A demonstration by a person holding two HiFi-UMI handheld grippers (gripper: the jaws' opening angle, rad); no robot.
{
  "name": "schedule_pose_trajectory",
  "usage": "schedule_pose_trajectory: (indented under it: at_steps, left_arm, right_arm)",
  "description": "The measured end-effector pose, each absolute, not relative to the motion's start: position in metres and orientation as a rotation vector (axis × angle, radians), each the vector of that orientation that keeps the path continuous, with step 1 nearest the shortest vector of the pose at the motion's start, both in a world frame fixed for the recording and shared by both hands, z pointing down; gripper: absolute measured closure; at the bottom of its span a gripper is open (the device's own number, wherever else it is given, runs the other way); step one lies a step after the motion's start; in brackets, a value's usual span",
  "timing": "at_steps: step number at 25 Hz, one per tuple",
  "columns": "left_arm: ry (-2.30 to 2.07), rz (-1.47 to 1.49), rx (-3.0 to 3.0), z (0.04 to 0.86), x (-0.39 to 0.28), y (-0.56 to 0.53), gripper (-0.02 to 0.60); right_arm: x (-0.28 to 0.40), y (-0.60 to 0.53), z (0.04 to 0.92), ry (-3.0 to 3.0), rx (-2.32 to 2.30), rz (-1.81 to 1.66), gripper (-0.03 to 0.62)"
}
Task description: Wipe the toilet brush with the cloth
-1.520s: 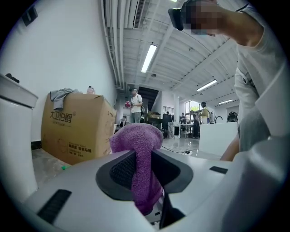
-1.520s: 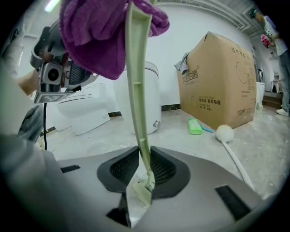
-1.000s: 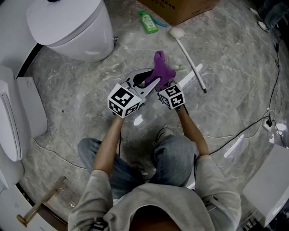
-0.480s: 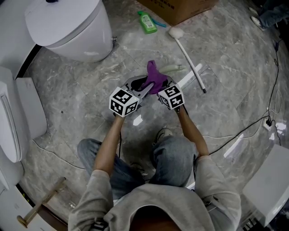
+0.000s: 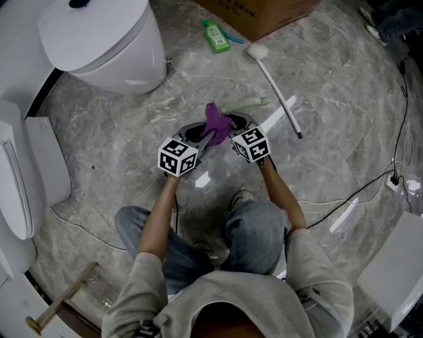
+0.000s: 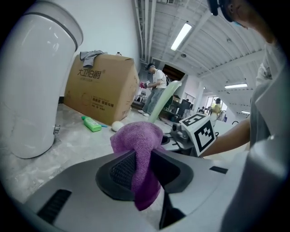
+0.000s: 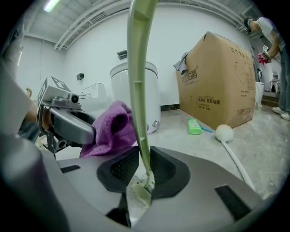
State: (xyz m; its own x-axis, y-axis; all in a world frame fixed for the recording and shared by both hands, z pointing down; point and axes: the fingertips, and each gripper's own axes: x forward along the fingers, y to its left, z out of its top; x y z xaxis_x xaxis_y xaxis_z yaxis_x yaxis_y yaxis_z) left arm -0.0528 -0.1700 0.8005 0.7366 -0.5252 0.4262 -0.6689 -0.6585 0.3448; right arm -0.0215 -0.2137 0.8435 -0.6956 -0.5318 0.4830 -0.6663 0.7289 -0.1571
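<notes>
Plainly, the right claw (image 7: 138, 168) pinches the toilet brush (image 7: 137, 86) low on its thin handle, probably stiff, light and slippery, above the floor; the left claw (image 6: 143, 168) clamps the soft, limp cloth (image 6: 135, 138) close beside it.

One each of cloth (image 5: 216, 123), toilet brush (image 7: 136, 68), white brush (image 5: 278, 92), bottle (image 5: 215, 35), box (image 5: 264, 13), toilet (image 5: 106, 46).

The head camera looks steeply down from above the person (image 5: 225, 290) onto the floor (image 5: 344, 119) and toilet (image 5: 106, 39). Each gripper camera sits low, very close behind its own fingers (image 6: 121, 170), looking out across the floor. All three see the box (image 5: 258, 13), green bottle (image 5: 216, 34) and purple cloth (image 5: 217, 122).
</notes>
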Motion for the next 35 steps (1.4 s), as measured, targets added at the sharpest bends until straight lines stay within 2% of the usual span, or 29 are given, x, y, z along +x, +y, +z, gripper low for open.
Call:
schedule_pose_trajectory:
  at_steps: [9, 17, 24, 35]
  left_arm:
    - [-0.92, 0.227, 2.683, 0.699, -0.049, -0.184, 0.465]
    - [-0.802, 0.095, 2.854, 0.623, -0.006, -0.183, 0.465]
    - [-0.738, 0.124, 2.858, 0.632, 0.014, -0.185, 0.465]
    - [-0.768, 0.258, 2.762, 0.678, 0.0, -0.192, 0.465]
  right_arm:
    - [-0.02, -0.214, 0.846, -2.517, 0.931, 0.46, 0.503]
    - [-0.02, -0.212, 0.849, -2.51, 0.923, 0.469, 0.503]
    - [-0.021, -0.212, 0.852, -2.504, 0.924, 0.473, 0.503]
    - [-0.02, -0.214, 0.851, -2.502, 0.934, 0.469, 0.505]
